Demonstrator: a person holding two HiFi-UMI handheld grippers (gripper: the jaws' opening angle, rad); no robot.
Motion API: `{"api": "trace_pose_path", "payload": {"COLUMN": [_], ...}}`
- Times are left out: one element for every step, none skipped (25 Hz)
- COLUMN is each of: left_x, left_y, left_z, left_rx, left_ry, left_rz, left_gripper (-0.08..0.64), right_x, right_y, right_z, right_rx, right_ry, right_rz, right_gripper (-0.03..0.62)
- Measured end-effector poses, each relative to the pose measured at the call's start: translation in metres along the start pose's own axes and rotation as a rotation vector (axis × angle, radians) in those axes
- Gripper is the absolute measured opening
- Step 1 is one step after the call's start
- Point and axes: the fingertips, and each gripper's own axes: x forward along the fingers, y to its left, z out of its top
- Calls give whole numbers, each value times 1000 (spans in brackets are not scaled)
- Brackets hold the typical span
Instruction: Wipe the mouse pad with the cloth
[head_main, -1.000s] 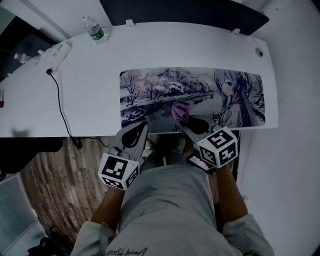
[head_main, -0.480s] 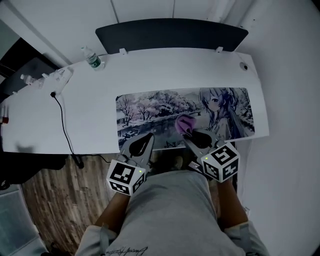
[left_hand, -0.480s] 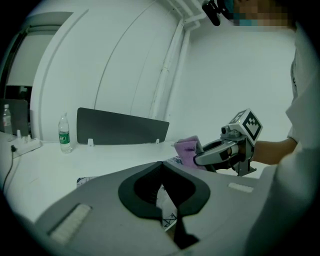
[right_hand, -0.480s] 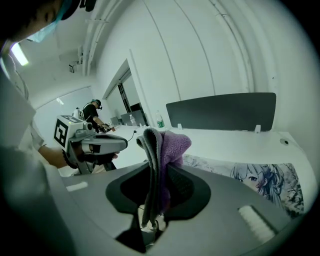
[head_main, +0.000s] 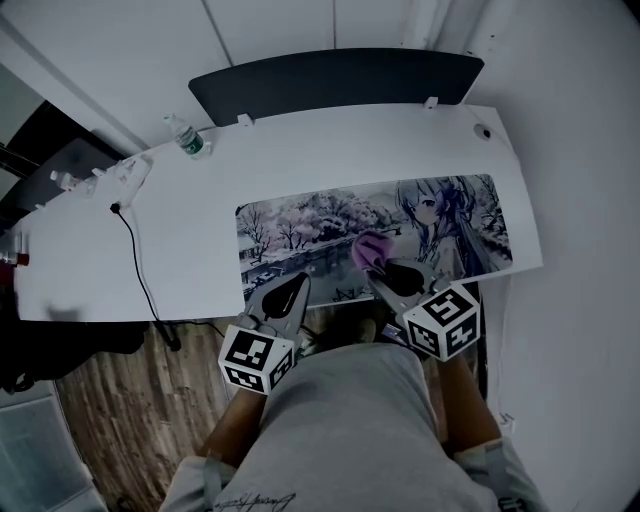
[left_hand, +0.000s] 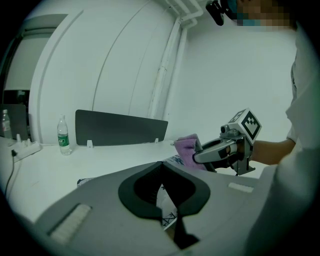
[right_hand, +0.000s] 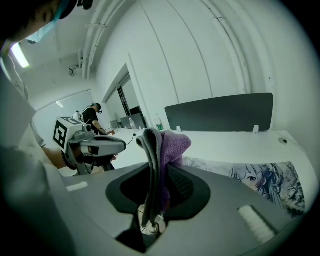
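A long mouse pad (head_main: 300, 225) printed with an anime scene lies on the white desk (head_main: 180, 230), reaching its front edge. My right gripper (head_main: 377, 258) is shut on a folded purple and grey cloth (head_main: 368, 248), held over the pad's front middle. In the right gripper view the cloth (right_hand: 161, 150) stands pinched between the jaws, with the pad (right_hand: 260, 177) beyond. My left gripper (head_main: 289, 286) hovers at the pad's front edge, jaws together with nothing between them. From the left gripper view I see the pad (left_hand: 167, 192) under its tip and the cloth (left_hand: 186, 148) to the right.
A dark screen panel (head_main: 335, 82) stands along the desk's back edge. A water bottle (head_main: 186, 137) and a power strip (head_main: 125, 178) with a black cable (head_main: 135, 265) lie at the left. The floor (head_main: 130, 400) under the desk is wood. Another person (right_hand: 95, 117) stands far off.
The head camera has tilted, so the desk sits lower in view and the back panel shows. Both grippers keep their places at the pad's front edge, with the cloth still held.
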Motion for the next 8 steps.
{"api": "trace_pose_path", "payload": {"left_x": [0,0,0,-1,-2,-3,-4,-6], "left_y": [-1,-2,-3,-4,-4,-4,-4,-4], "left_z": [-1,-3,-4,-6,-7,-8,-9,-10], "left_rx": [-2,-5,-6,-8,-11,-13,-15,-17], "left_ry": [3,7,11,15,16,17,17,17], "left_rz": [-1,-4,-6,-7,-6,-3,0,3], "left_gripper": [15,15,15,15,15,15,15,15], "right_x": [0,0,0,0,1,1,2,3], "right_y": [0,1,2,3,5,6,8,10], "right_z": [0,0,0,0,1,1,1,2], "right_rx": [1,2,1,-2,-6,-11,-15,-19], "right_ry": [-1,0,1,2,3,3,3,3], "right_rz": [2,4,6,8,11,14,18,23], "right_gripper": [89,89,89,89,88,88,87,87]}}
